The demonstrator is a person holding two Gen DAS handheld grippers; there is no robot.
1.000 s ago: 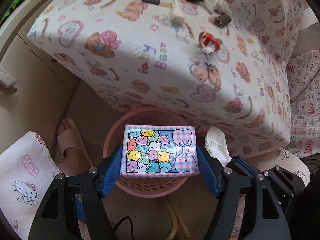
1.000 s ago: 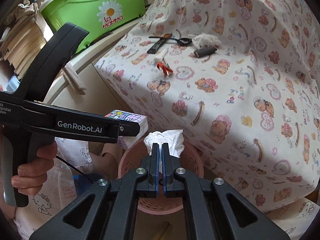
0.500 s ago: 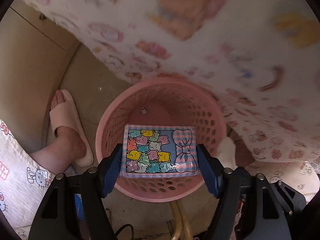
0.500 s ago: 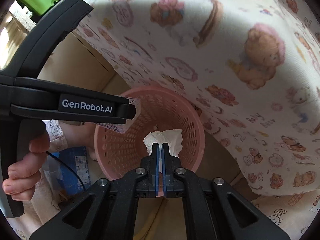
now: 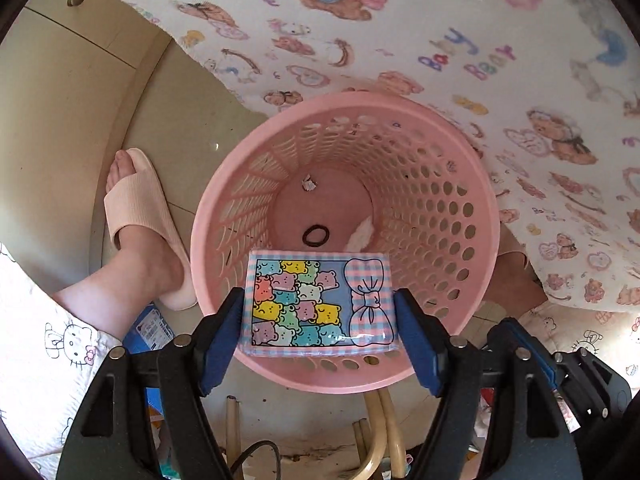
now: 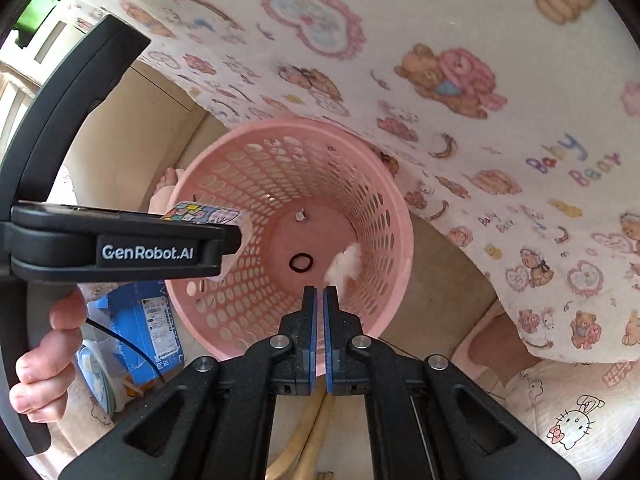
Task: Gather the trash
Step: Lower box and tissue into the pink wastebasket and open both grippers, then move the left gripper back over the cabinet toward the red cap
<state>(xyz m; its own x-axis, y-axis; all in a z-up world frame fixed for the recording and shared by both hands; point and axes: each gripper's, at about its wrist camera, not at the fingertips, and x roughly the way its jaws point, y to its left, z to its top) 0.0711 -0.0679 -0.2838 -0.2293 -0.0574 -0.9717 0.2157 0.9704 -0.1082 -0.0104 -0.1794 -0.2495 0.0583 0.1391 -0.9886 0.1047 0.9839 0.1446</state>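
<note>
A pink perforated basket point(image 5: 472, 240) point(image 6: 224, 320) stands on the floor right below both grippers. My left gripper point(image 5: 318, 296) has a tissue pack point(image 5: 320, 300) point(image 6: 200, 214) with pastel bears and a bow between its blue pads, over the basket's near rim; its jaws are opening while the pads still touch the pack's sides. My right gripper point(image 6: 319, 294) is shut with nothing in it, above the near rim. A crumpled white tissue point(image 6: 346, 264) point(image 5: 362, 234) lies inside against the wall. On the bottom lie a black hair tie point(image 5: 316, 236) point(image 6: 300, 262) and a small scrap point(image 5: 309, 183).
A bear-print cloth point(image 5: 440, 32) point(image 6: 480, 80) hangs over the basket's far side. A foot in a pink slipper point(image 5: 136, 216) stands left of the basket. A blue package point(image 6: 148, 320) lies on the floor at the near left, cane legs point(image 5: 380, 432) below the basket.
Both grippers sank toward the basket and tipped downward. The white tissue left the right gripper's fingers and now lies inside the basket. The pack stays between the left pads.
</note>
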